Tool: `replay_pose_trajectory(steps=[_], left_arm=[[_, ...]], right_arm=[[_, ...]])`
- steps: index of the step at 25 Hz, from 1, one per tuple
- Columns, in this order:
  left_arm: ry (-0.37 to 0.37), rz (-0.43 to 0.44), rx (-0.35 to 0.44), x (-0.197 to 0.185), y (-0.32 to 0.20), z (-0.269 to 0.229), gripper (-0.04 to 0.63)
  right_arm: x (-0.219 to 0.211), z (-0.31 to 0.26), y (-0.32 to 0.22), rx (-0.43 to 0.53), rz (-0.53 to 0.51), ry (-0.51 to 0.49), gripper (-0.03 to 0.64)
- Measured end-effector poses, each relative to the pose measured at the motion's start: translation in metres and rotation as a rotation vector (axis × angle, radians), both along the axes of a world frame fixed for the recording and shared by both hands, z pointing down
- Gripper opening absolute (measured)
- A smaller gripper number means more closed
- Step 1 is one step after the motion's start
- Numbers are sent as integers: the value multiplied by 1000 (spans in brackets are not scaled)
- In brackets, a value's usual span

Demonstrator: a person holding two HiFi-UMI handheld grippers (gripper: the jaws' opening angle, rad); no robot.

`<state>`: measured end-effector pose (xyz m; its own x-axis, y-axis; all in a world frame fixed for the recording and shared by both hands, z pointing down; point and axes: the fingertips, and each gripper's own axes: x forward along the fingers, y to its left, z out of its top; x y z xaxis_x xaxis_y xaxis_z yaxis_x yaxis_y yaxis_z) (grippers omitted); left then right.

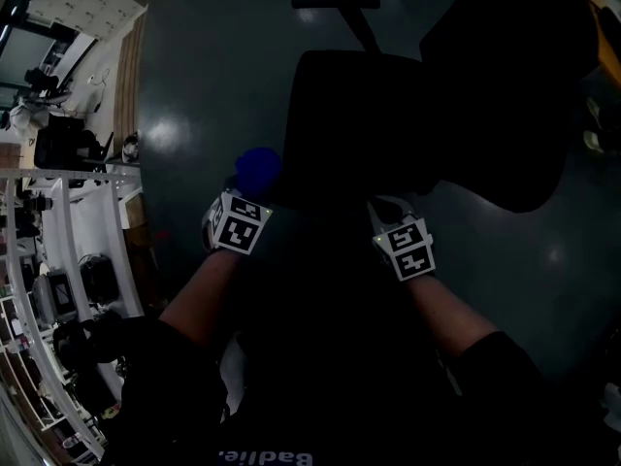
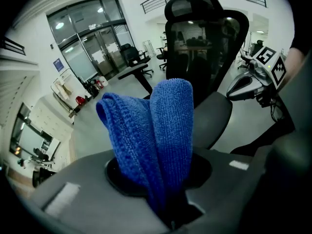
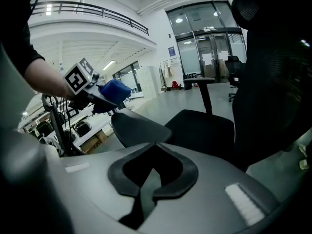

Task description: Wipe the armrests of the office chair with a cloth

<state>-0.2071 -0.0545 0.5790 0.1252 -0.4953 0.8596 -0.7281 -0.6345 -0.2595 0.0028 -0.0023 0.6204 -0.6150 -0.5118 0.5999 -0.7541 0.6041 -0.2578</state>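
Head view: very dark. A black office chair [image 1: 359,124] stands at centre on a glossy grey floor [image 1: 194,85]. Both grippers are held low at its near side, side by side and apart.
Left gripper [image 2: 168,211]: grey fingers [image 2: 83,204] are closed tight on a bright blue knitted cloth [image 2: 156,130]. Only the cloth's lower end is clamped. The rest stands up out of the fingers in two thick folds.
Cloth position: in the left gripper, off the floor, on the chair's near side. In the head view it sits just ahead of that gripper's marker cube [image 1: 240,223].
Right gripper [image 3: 146,191]: fingers [image 3: 209,194] are brought together, the dark pads meeting along one seam with nothing between them.
Near armrest [image 3: 139,128]: grey padded top, lying between the two grippers. The right gripper view shows the left gripper and the cloth just above one end of it. Contact cannot be made out.
Far armrest [image 3: 200,80]: dark flat pad on a slanted post, beyond the black seat [image 3: 202,128].
Backrest [image 2: 204,48]: black mesh, upright, with a headrest [image 2: 190,4] on top.
Arms: bare forearms in short dark sleeves reach down to each gripper.
Surroundings: bright hall with glass doors [image 2: 97,48], a railed upper gallery [image 3: 92,11], and other chairs and desks far back. White shelving [image 1: 58,260] runs along the left edge of the head view.
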Motion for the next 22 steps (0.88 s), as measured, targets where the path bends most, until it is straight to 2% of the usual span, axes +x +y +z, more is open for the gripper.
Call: replay_pose_trajectory(steps=[3, 9, 16, 22], left_arm=[[8, -11, -29, -7, 13, 12, 141], [50, -25, -34, 3, 22, 14, 140], [53, 21, -64, 22, 38, 19, 140], [61, 74, -84, 54, 47, 20, 141]], right_arm=[[-1, -1, -1, -5, 16, 16, 5], [2, -7, -6, -4, 36, 33, 5], [-6, -6, -8, -5, 14, 30, 5], [-12, -5, -9, -5, -13, 15, 5]])
